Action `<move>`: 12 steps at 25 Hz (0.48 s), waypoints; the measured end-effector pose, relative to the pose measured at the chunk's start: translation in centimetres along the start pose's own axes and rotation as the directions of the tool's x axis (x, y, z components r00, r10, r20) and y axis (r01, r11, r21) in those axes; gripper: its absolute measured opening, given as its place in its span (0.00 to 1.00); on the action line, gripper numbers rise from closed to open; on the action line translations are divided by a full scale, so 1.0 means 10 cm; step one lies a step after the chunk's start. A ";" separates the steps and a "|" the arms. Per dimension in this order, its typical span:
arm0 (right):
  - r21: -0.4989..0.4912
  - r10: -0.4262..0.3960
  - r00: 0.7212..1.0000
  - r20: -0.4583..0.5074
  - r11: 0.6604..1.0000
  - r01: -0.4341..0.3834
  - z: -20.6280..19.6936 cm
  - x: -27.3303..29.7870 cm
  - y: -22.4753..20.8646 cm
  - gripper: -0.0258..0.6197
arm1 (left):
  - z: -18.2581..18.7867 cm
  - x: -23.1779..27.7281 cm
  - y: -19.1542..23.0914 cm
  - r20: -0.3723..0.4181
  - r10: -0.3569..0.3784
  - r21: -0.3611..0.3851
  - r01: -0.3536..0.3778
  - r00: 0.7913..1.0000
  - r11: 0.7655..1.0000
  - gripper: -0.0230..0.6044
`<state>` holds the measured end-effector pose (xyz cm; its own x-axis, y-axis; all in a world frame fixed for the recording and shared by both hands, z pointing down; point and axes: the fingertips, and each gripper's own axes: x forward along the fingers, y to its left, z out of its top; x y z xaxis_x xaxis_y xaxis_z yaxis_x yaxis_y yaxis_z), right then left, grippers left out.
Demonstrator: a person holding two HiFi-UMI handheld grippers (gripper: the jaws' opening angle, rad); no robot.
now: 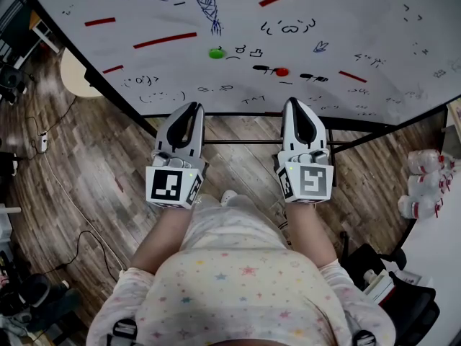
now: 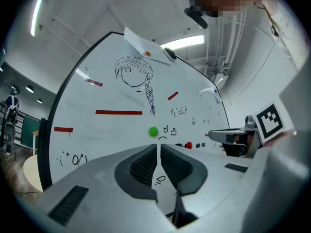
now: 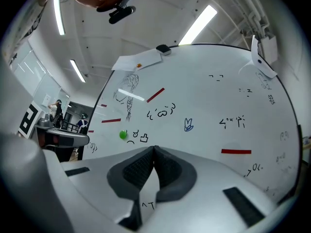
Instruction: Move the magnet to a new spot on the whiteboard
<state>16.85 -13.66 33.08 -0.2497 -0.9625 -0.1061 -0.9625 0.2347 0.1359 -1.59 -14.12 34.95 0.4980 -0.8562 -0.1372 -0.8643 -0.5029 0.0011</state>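
Now holds left gripper (image 1: pixel 193 108) and right gripper (image 1: pixel 292 104), jaws pressed together on nothing, below the whiteboard's (image 1: pixel 374 20) lower edge, and finds red magnet (image 1: pixel 282 71) straight ahead of the right, probably nearest, green magnet (image 1: pixel 217 52) farther up before the left.

Head view from above, gripper views close, whiteboard (image 1: pixel 346 20) shared.
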 end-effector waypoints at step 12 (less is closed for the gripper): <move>0.055 0.014 1.000 -0.002 0.998 -0.013 -0.09 0.05 -0.03 0.04 | -0.05 0.04 0.01 -0.015 -0.006 -0.016 0.005 1.000 1.000 0.09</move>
<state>17.15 -14.33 33.85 -0.2625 -0.9595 -0.1025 -0.9635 0.2548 0.0828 -1.47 -14.54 35.44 0.5038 -0.8551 -0.1224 -0.8605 -0.5093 0.0160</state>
